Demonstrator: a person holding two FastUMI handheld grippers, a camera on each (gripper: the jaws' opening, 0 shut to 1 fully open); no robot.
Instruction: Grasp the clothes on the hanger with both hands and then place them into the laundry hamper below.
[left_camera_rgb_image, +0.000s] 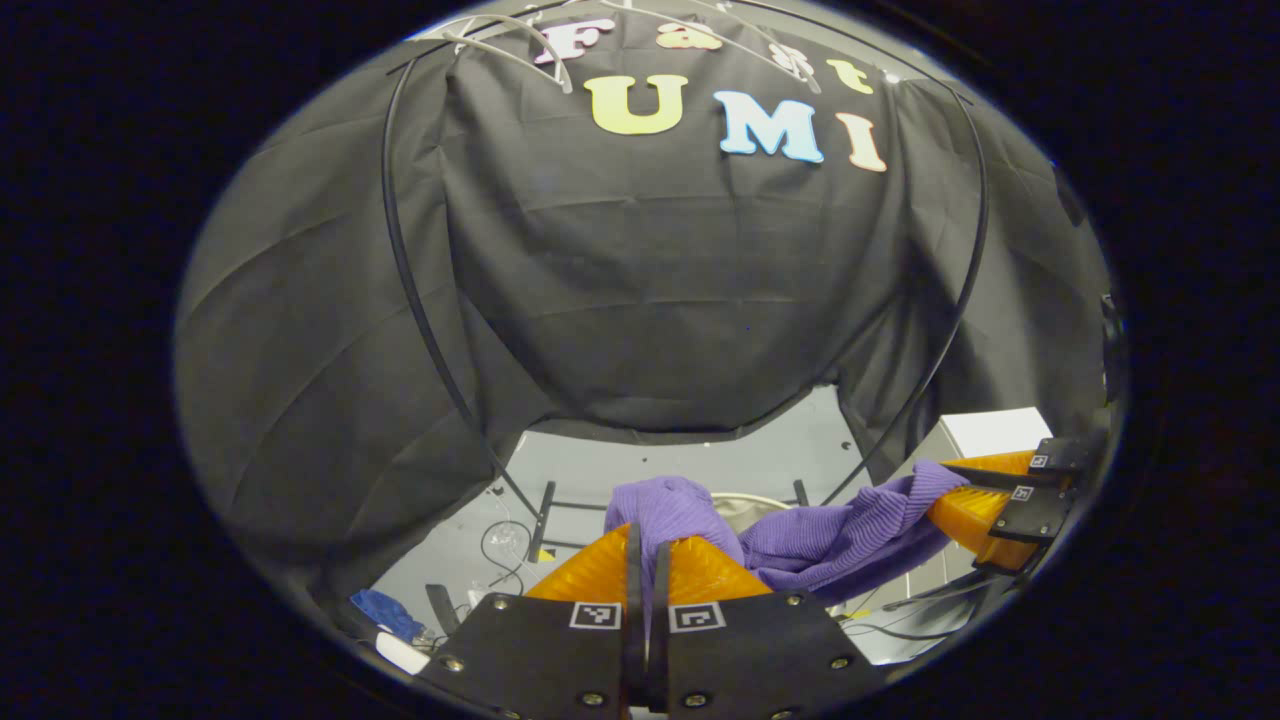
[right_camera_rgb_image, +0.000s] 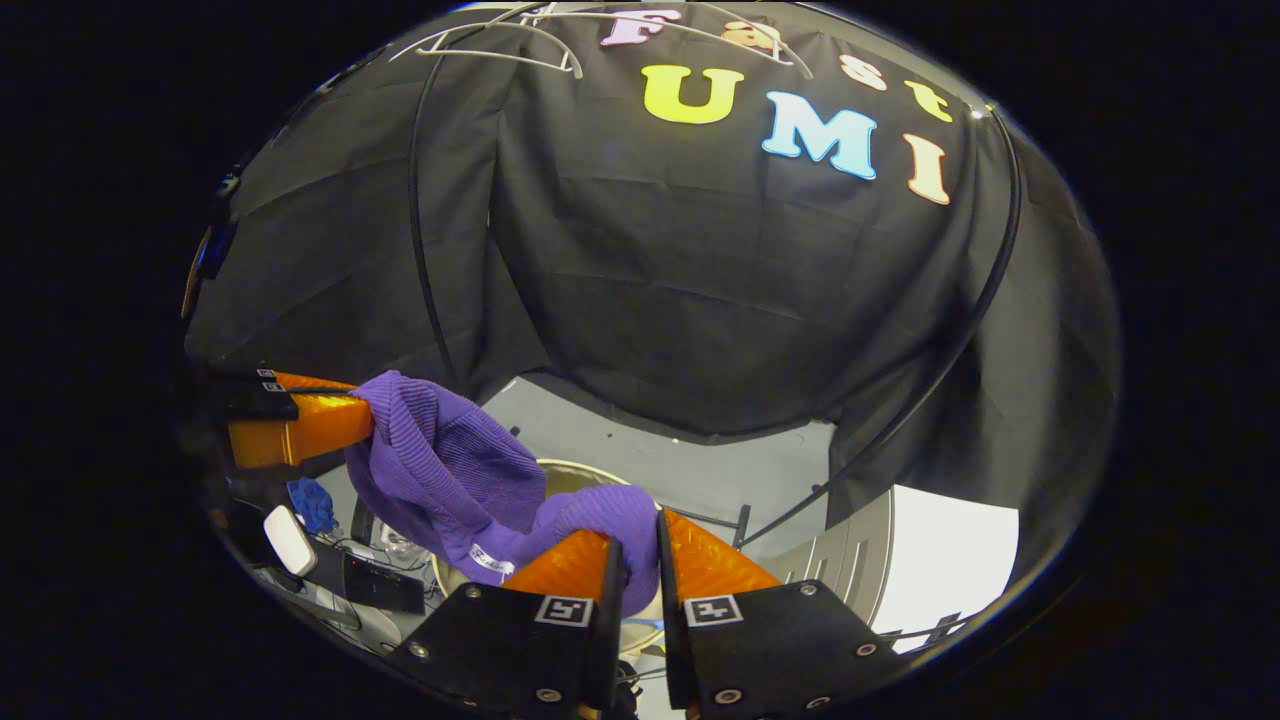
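A purple knit garment (left_camera_rgb_image: 820, 545) hangs stretched between my two grippers. In the left gripper view, my left gripper (left_camera_rgb_image: 650, 540) is shut on one bunched end of it. The right gripper (left_camera_rgb_image: 952, 492) grips the other end at the far right. In the right gripper view, the right gripper (right_camera_rgb_image: 637, 532) is shut on a fold of the garment (right_camera_rgb_image: 440, 470), and the left gripper (right_camera_rgb_image: 362, 412) holds it at the left. The round rim of the laundry hamper (right_camera_rgb_image: 575, 470) lies below the cloth, also seen behind it as a pale hamper rim (left_camera_rgb_image: 748, 500). Bare white hangers (right_camera_rgb_image: 500, 45) hang on the rail overhead.
Thin black rack poles (left_camera_rgb_image: 410, 300) curve down both sides. A white cabinet (right_camera_rgb_image: 950, 550) stands to the right of the hamper. On the floor at the left lie cables, a blue cloth (right_camera_rgb_image: 315, 505) and a white device (right_camera_rgb_image: 290, 540).
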